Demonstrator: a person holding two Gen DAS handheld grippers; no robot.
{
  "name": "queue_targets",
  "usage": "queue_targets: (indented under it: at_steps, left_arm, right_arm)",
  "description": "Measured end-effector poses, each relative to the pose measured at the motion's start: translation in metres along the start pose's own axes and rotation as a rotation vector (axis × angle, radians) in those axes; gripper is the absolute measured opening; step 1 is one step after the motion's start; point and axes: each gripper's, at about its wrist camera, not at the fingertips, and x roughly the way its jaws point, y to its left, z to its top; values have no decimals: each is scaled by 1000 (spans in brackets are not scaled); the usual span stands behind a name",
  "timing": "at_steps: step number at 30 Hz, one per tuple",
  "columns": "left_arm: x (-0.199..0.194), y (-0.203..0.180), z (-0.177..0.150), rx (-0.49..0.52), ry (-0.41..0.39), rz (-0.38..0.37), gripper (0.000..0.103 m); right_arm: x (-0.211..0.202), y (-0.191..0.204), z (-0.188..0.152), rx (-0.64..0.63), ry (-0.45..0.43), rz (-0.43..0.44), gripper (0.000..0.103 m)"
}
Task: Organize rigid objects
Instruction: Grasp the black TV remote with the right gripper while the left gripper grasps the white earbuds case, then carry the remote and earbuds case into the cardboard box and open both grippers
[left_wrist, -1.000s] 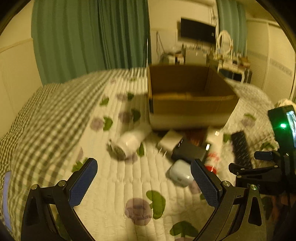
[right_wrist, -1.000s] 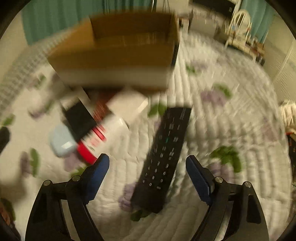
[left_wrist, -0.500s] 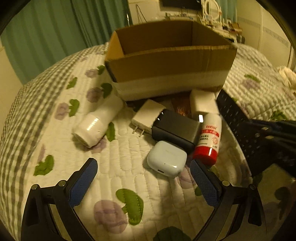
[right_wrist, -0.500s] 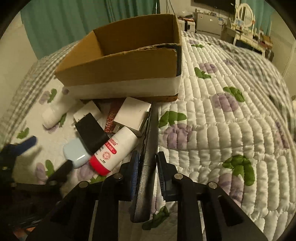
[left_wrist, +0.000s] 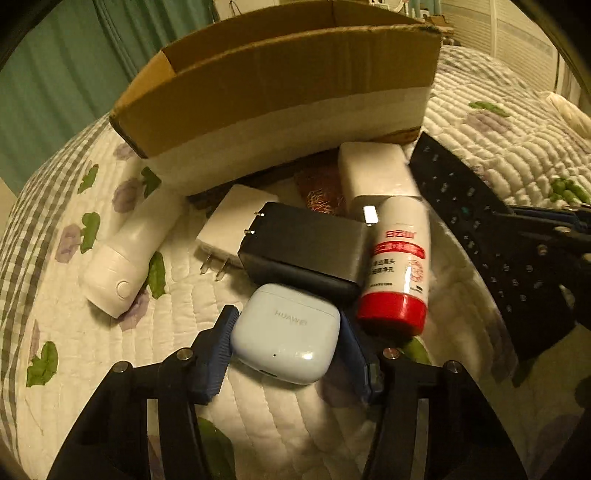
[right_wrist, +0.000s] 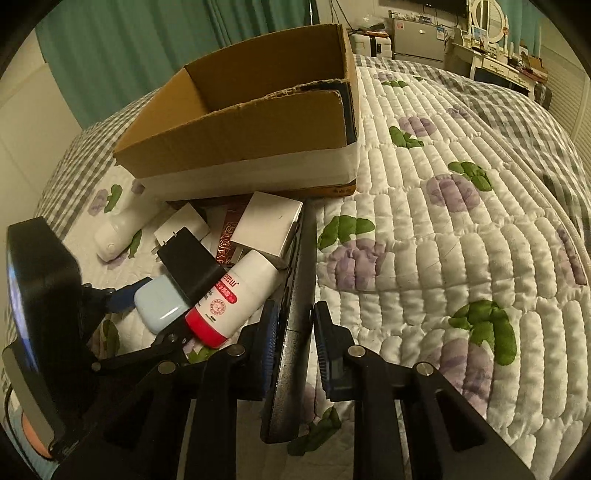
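Note:
An open cardboard box (left_wrist: 288, 92) stands on the quilted bed; it also shows in the right wrist view (right_wrist: 258, 122). In front of it lies a pile: a pale blue earbud case (left_wrist: 286, 332), a black charger (left_wrist: 303, 247), a white charger (left_wrist: 229, 225), a red-capped white bottle (left_wrist: 400, 258), a white box (left_wrist: 373, 173) and a white cylinder device (left_wrist: 125, 254). My left gripper (left_wrist: 286, 341) is shut on the earbud case, which rests on the quilt. My right gripper (right_wrist: 293, 332) is shut on a black remote (right_wrist: 295, 295), held on edge; the remote also shows in the left wrist view (left_wrist: 491, 240).
A dark red patterned card (right_wrist: 229, 236) lies under the pile. The quilt (right_wrist: 461, 221) stretches to the right of the box. Green curtains (right_wrist: 147, 48) hang behind. A desk and shelves (right_wrist: 491, 55) stand at the far right.
My left gripper moved forward and closed on the earbud case. My right gripper, open over the remote a second ago, closed on it and holds it on edge.

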Motion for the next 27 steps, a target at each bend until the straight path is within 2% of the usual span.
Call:
queue_targets:
  at_steps: [4, 10, 14, 19, 23, 27]
  left_arm:
    - [-24, 8, -3, -70, -26, -55, 55]
    - [-78, 23, -6, -137, -96, -69, 55]
    - [-94, 49, 16, -171, -158, -78, 55]
    - [-122, 63, 47, -153, -250, -60, 55]
    - [-126, 72, 87, -137, -295, -59, 55]
    - [-118, 76, 135, -137, -320, -72, 55]
  right_arm:
    - [-15, 9, 0, -36, -45, 1, 18]
    - [-55, 33, 12, -129, -112, -23, 18]
    - [-91, 42, 34, -143, -159, 13, 18]
    - [-134, 53, 76, -207, -237, -11, 18]
    - [-149, 60, 112, -244, -280, -13, 18]
    - [-145, 59, 145, -261, -309, -22, 18]
